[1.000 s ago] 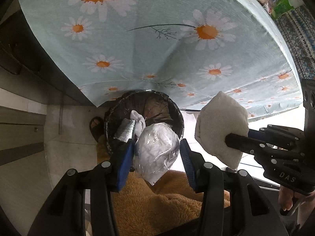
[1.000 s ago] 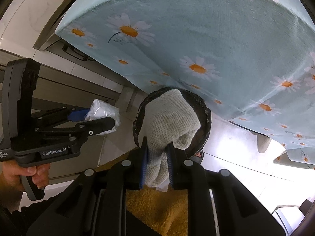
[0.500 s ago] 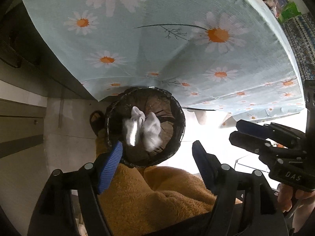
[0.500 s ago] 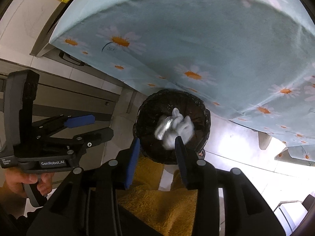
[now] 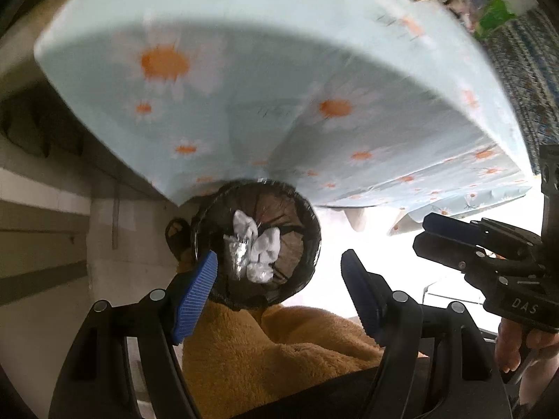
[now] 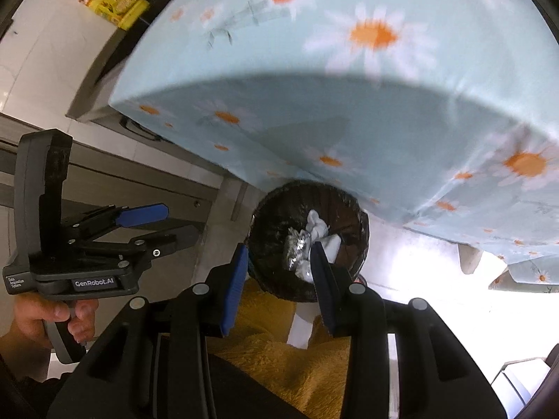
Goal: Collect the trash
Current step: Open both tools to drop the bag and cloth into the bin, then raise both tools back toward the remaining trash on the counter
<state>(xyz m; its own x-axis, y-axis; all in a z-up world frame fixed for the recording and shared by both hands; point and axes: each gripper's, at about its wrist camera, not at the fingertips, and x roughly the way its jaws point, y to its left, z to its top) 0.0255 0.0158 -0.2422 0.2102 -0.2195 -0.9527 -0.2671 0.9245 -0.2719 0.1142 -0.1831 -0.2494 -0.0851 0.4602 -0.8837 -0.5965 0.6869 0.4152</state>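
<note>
A round bin with a black liner (image 5: 307, 223) (image 6: 265, 241) stands on the floor under the table's edge. Inside lie white crumpled tissues (image 5: 267, 244) (image 6: 316, 227), a clear plastic bag and a piece of silver foil (image 5: 239, 253) (image 6: 295, 244). My left gripper (image 5: 279, 289) is open and empty, held above the bin. It also shows at the left of the right wrist view (image 6: 164, 223). My right gripper (image 6: 279, 279) is open and empty above the bin. It also shows at the right of the left wrist view (image 5: 424, 234).
A table with a light blue daisy cloth (image 5: 279, 87) (image 6: 349, 104) overhangs the bin. A person's orange fleece trousers (image 5: 279, 356) fill the foreground. A sandal (image 5: 174, 237) lies left of the bin. Grey cabinets (image 6: 104, 181) stand at the left.
One second ago the left gripper held a clear plastic bag and the right a white cloth wad. Both opened and dropped them into the bin. Both grippers have since risen.
</note>
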